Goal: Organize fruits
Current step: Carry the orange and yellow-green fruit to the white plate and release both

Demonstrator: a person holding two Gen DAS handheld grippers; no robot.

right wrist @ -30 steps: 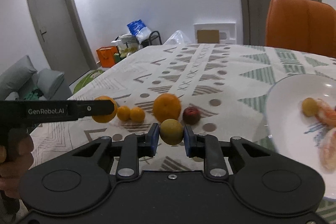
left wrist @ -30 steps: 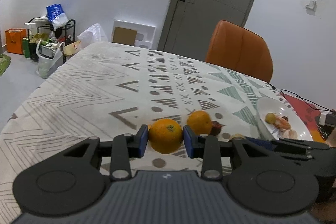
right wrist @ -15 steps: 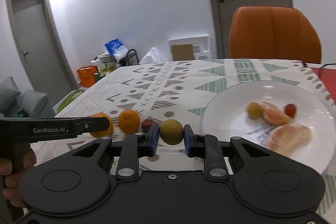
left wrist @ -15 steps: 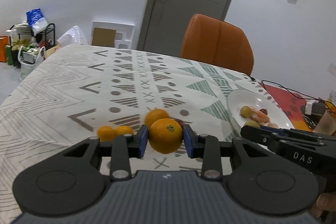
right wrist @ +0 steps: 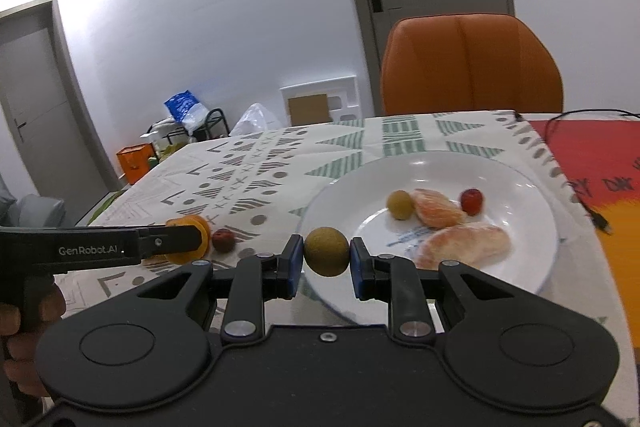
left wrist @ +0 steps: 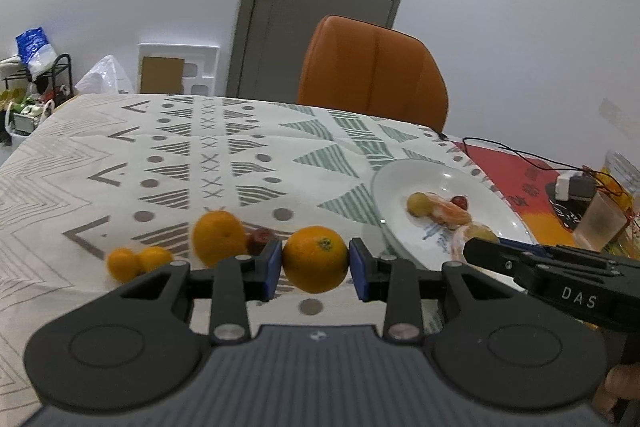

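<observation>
Both grippers are swinging rightward, nearing the plate (right wrist: 532,183).
Right gripper (right wrist: 326,259) is clenching a lime (right wrist: 326,255) at the rim, nearer than left gripper (left wrist: 315,261) grasping an orange (left wrist: 315,258).

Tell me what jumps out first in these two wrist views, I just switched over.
Each claw carries a fruit: the left claw is shut on a big orange, the right claw on a small brownish-green fruit at the near rim of the white plate. The plate holds peeled citrus segments, while another orange sits on the patterned tablecloth.
</observation>
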